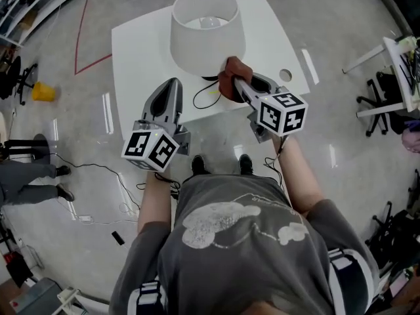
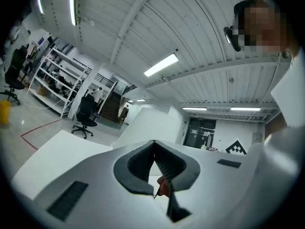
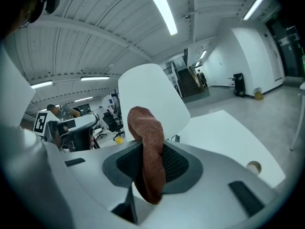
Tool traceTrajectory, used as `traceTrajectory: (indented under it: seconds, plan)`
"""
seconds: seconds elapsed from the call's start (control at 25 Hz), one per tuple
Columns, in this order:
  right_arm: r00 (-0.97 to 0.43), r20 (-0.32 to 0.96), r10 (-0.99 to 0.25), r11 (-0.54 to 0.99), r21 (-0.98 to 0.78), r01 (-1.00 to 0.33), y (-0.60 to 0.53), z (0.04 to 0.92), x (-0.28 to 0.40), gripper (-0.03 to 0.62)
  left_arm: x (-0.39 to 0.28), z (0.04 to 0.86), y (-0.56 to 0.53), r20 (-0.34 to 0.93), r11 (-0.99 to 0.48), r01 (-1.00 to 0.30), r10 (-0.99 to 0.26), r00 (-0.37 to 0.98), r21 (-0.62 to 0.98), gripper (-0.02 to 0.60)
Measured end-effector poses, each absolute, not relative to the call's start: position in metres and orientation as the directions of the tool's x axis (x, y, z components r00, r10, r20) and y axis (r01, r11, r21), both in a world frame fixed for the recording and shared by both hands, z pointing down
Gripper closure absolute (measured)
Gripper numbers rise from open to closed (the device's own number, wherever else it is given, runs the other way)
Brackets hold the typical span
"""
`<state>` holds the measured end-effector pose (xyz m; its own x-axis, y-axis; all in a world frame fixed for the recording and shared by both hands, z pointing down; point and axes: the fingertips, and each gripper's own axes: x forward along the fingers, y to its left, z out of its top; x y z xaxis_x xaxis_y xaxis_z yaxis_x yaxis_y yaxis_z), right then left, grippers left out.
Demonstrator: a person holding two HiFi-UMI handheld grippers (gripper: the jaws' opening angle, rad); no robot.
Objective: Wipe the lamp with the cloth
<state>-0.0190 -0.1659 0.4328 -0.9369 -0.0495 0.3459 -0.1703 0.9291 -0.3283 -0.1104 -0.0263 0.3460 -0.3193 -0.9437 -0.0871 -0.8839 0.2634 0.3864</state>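
Head view: right gripper (image 1: 235, 79) jaws clamp cloth (image 1: 227, 87) by lamp (image 1: 205, 35); left gripper (image 1: 172, 83) jaws closed, empty.

Overhead plus low views, lamp (image 1: 207, 28) shared

The lamp (image 1: 205, 28) stands on the desk (image 1: 141, 51), toward its far middle. The cloth (image 1: 228, 71) sits in the right tongs (image 1: 232, 82), just beside the lamp's near right side. A cord (image 1: 207, 97) lies on the desk left of the cloth. The left tongs (image 1: 172, 84) hang over the desk's near left edge.
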Motion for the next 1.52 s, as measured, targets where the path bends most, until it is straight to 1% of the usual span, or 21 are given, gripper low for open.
traceTrajectory:
  seconds: [0.24, 0.56, 0.76, 1.12, 1.28, 1.4, 1.52]
  plan:
    - [-0.937, 0.346, 0.048, 0.939, -0.335, -0.075, -0.183, 0.439, -0.010, 0.497, -0.083, 0.342, -0.034, -0.099, 0.341, -0.864, -0.910, -0.402, 0.369, 0.574]
    - [-0.954, 0.258, 0.155, 0.947, -0.314, 0.069, -0.190, 0.395, -0.009, 0.497, -0.061, 0.326, -0.028, -0.137, 0.442, -0.828, -0.849, -0.511, 0.345, 0.574]
    - [-0.958, 0.197, 0.208, 0.945, -0.292, 0.145, -0.187, 0.362, -0.012, 0.497, -0.042, 0.312, -0.020, -0.166, 0.476, -0.810, -0.818, -0.551, 0.343, 0.574]
    - [-0.960, 0.136, 0.244, 0.944, -0.262, 0.203, -0.177, 0.326, -0.024, 0.497, -0.037, 0.293, -0.023, -0.187, 0.475, -0.823, -0.818, -0.544, 0.312, 0.574]
    - [-0.965, 0.117, 0.234, 0.948, -0.247, 0.200, -0.172, 0.311, -0.042, 0.497, -0.053, 0.286, -0.026, -0.205, 0.449, -0.838, -0.829, -0.520, 0.310, 0.574]
    - [-0.967, 0.127, 0.219, 0.955, -0.231, 0.186, -0.171, 0.309, -0.053, 0.497, -0.064, 0.283, -0.029, -0.219, 0.414, -0.853, -0.843, -0.491, 0.319, 0.574]
    - [-0.971, 0.140, 0.192, 0.959, -0.236, 0.156, -0.173, 0.314, -0.056, 0.497, -0.072, 0.285, -0.033, -0.202, 0.393, -0.864, -0.862, -0.466, 0.315, 0.574]
